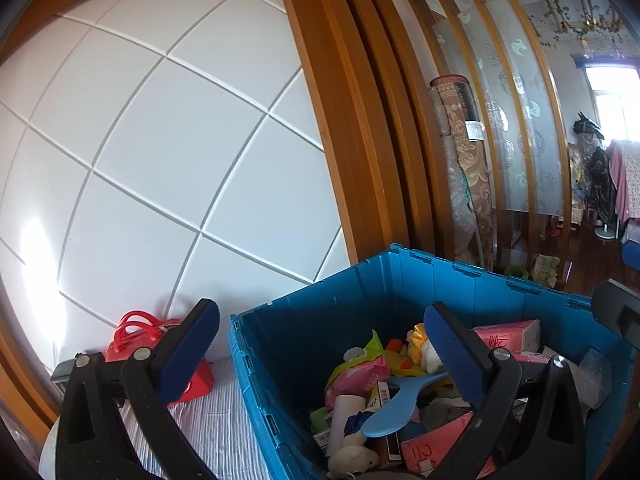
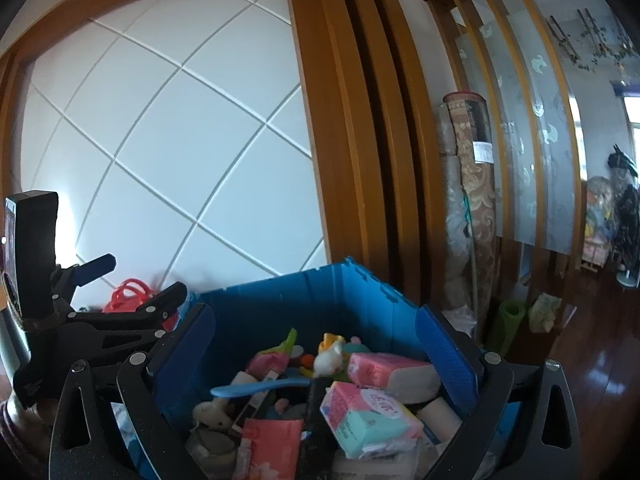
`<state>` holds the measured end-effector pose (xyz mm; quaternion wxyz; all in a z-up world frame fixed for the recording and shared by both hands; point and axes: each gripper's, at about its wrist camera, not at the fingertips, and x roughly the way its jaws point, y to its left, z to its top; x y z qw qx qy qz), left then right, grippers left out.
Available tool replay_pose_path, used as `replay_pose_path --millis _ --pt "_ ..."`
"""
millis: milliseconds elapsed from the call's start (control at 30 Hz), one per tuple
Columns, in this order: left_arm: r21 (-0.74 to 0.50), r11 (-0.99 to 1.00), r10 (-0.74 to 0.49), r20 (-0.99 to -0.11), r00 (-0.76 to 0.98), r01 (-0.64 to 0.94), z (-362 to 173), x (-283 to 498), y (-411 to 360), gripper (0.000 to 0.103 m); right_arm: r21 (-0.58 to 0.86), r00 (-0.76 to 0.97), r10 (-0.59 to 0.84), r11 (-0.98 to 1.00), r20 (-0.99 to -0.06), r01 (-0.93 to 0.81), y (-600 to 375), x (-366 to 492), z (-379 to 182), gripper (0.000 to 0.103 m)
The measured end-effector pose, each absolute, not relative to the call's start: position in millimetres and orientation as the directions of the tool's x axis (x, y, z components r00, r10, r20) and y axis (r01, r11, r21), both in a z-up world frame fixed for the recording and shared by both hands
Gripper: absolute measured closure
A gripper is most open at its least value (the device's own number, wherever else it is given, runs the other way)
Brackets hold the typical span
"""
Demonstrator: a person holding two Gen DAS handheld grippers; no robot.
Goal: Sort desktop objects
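Note:
A blue plastic crate [image 1: 320,312] [image 2: 280,300] sits on a striped cloth and is full of small objects: a blue spoon [image 1: 394,410] [image 2: 260,388], tissue packs [image 2: 368,416] [image 1: 508,336], a pink and green snack bag [image 1: 360,372], a white plush toy [image 1: 354,458] [image 2: 210,412] and a duck toy [image 2: 330,354]. My left gripper [image 1: 320,336] is open and empty, its left finger outside the crate's left wall, its right finger over the contents. My right gripper [image 2: 316,340] is open and empty above the crate. The left gripper also shows in the right wrist view [image 2: 120,280].
A red handbag [image 1: 152,340] [image 2: 128,296] stands left of the crate against a white panelled wall [image 1: 160,140]. Wooden door frames [image 1: 352,120], a rolled carpet [image 1: 464,168] and a glass partition stand behind and to the right.

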<state>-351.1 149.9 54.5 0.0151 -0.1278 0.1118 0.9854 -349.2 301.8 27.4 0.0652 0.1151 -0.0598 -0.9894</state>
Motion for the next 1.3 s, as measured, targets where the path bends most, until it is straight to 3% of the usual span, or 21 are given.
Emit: replay_pose_path --millis 600,1300 --pt "0.199 -0.974 0.052 -0.259 -0.964 -0.106 53 -305 138 0.000 0.119 -0.969 -0.141 -0.986 -0.203 0.119 279 -303 31 0.001" --pt "0.208 -0.938 0.211 -0.290 -0.933 -0.277 39 -177 72 0.000 0.121 -0.983 0.022 -0.992 -0.180 -0.044 197 -151 37 0.001"
